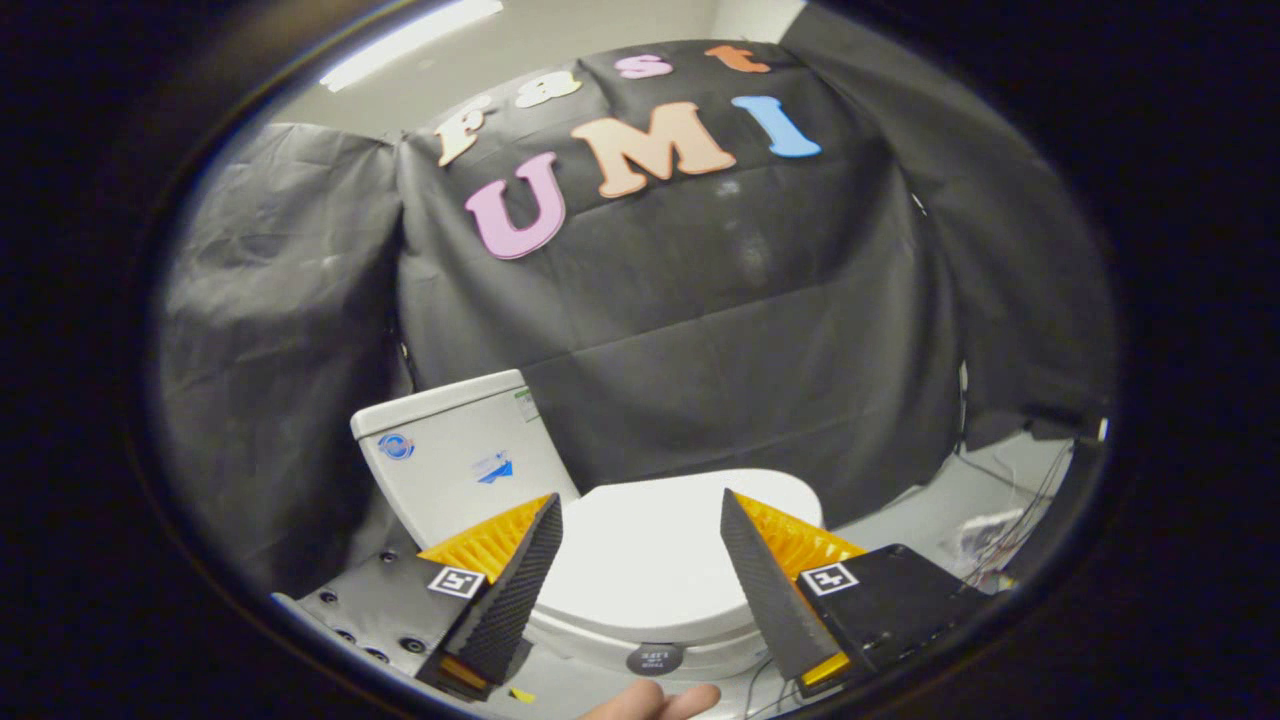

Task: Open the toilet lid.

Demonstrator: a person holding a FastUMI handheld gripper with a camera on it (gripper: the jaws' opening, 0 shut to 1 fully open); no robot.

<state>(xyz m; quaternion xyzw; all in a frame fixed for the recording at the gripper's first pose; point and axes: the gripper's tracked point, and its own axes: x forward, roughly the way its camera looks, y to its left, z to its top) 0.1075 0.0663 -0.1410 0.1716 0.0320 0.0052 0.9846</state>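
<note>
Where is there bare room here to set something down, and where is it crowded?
The closed white toilet lid, between the open hand-held gripper's fingers, is bare. So is the white cistern top. The pale floor beside the bowl is free nearby, but tangled cables crowd it farther out.

No readable text. Tank [455, 470] has a round blue logo, a blue sticker and a small green label, all too blurred. Round dark sticker [654, 658] below the lid [650, 560]: print illegible. Square coded markers by the gripper [640, 520], fingers spread apart.

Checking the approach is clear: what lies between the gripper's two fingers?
In the gripper view, the open gripper frames only the closed toilet lid, lying beyond the fingers.
</note>
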